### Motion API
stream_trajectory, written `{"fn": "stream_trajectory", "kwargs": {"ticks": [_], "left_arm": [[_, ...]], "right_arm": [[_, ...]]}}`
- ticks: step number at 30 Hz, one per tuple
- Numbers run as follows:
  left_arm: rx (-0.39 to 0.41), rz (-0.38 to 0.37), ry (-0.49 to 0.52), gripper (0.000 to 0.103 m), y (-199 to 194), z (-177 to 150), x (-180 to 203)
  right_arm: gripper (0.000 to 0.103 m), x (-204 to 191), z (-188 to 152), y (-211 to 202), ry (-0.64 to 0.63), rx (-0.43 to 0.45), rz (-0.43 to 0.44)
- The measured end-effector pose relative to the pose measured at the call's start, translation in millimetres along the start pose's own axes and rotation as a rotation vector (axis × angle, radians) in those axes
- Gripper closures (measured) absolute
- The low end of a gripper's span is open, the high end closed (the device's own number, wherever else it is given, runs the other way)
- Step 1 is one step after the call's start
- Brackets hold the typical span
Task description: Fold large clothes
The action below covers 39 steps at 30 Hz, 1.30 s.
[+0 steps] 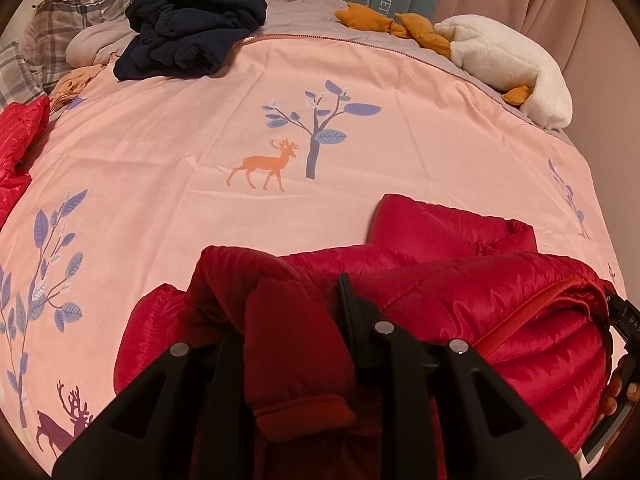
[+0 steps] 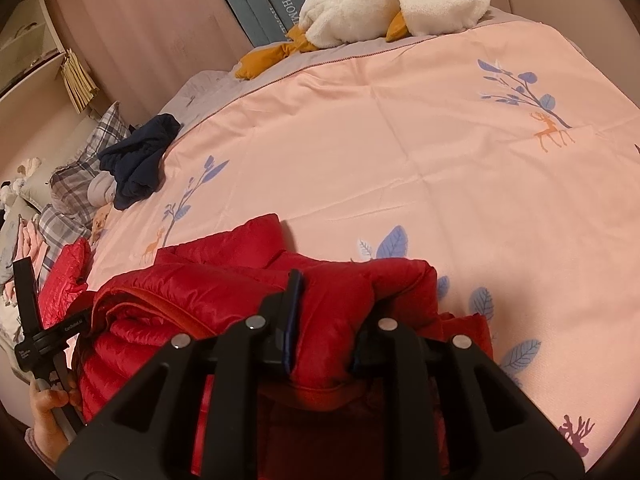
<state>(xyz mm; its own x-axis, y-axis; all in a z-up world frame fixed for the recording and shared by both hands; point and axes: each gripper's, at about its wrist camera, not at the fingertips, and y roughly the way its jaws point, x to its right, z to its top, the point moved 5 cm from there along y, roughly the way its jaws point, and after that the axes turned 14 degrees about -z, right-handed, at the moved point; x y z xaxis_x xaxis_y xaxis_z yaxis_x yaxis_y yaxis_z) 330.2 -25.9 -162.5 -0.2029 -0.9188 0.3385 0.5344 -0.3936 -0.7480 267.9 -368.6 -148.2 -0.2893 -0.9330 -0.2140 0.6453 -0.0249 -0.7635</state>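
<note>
A red puffy jacket lies bunched at the near edge of the pink bedspread. My left gripper is shut on a fold of it. A sleeve with its cuff drapes down between the jaws and hides the left finger. In the right wrist view the same jacket bulges up between the fingers of my right gripper, which is shut on the fabric. Its right finger is buried in cloth. Each view shows the other gripper and the hand holding it at the edge of the frame.
A dark navy garment lies crumpled at the far left of the bed, near plaid pillows. A second red quilted piece sits at the left edge. A white plush goose rests at the far right. Curtains hang behind.
</note>
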Motion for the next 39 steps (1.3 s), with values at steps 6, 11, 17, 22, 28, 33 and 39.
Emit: {"fn": "stream_trajectory", "kwargs": {"ticks": [6,11,17,22,28,33,39], "left_arm": [[-0.007,0.002,0.007,0.081,3,-1,0],[-0.014,0.005,0.012,0.081,6,-2,0],[-0.02,0.0,0.009,0.081,9,-3,-1],[-0.021,0.0,0.012,0.081,11,-3,-1],[-0.021,0.003,0.018,0.081,12,-4,-1],[-0.02,0.006,0.022,0.081,13,-4,0],[-0.021,0.008,0.024,0.081,13,-4,0]], "right_arm": [[0.081,1,-1,1,0.001,-0.004,-0.005],[0.081,-1,-2,2,-0.007,-0.006,-0.016],[0.081,0,-2,3,-0.005,-0.008,-0.016],[0.08,1,-2,4,-0.005,-0.01,-0.017],[0.08,1,-2,4,-0.007,-0.008,-0.019],[0.08,1,-2,5,-0.007,-0.008,-0.018],[0.08,1,-2,5,-0.007,-0.011,-0.018]]}}
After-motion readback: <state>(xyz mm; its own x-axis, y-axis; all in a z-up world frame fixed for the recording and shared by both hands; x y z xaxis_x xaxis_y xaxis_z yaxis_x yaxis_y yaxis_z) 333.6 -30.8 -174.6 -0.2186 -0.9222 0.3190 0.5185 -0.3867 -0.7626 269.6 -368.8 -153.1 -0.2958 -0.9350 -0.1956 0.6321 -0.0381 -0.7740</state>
